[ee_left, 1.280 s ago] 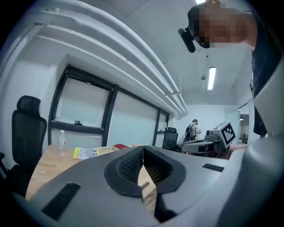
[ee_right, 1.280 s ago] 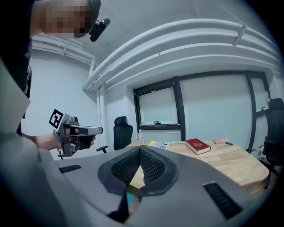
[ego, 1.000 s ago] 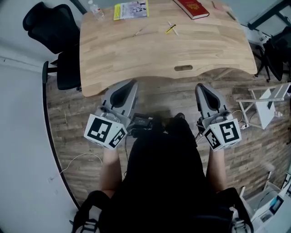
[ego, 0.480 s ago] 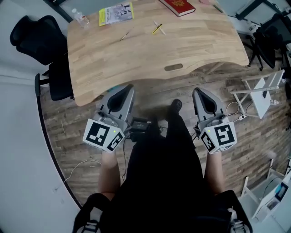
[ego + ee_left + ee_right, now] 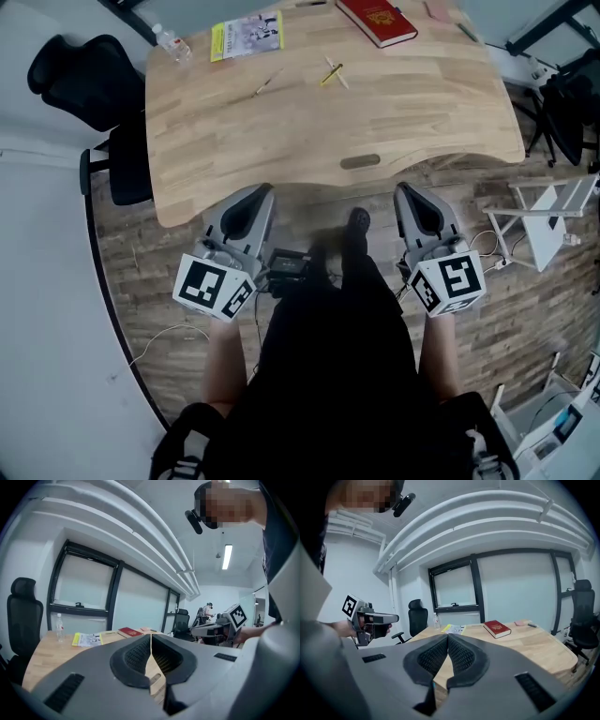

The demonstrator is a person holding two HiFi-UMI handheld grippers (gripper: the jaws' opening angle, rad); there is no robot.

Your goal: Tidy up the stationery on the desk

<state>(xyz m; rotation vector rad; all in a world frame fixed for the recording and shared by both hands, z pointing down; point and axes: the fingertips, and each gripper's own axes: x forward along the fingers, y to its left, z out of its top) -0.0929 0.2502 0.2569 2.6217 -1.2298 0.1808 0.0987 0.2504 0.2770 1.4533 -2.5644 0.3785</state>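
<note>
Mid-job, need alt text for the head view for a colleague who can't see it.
The left claw and right claw, both shut and empty, are held just short of a wooden desk. On it lie a red book, a yellow booklet, a bottle and pens.

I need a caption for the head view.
Shut left gripper and right gripper face a light wooden desk holding a red book.

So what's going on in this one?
A person stands at a wooden desk with the left gripper and right gripper both shut and empty, held short of its near edge. A red book, yellow booklet, bottle and a few pens lie on the far half, none being handled.
</note>
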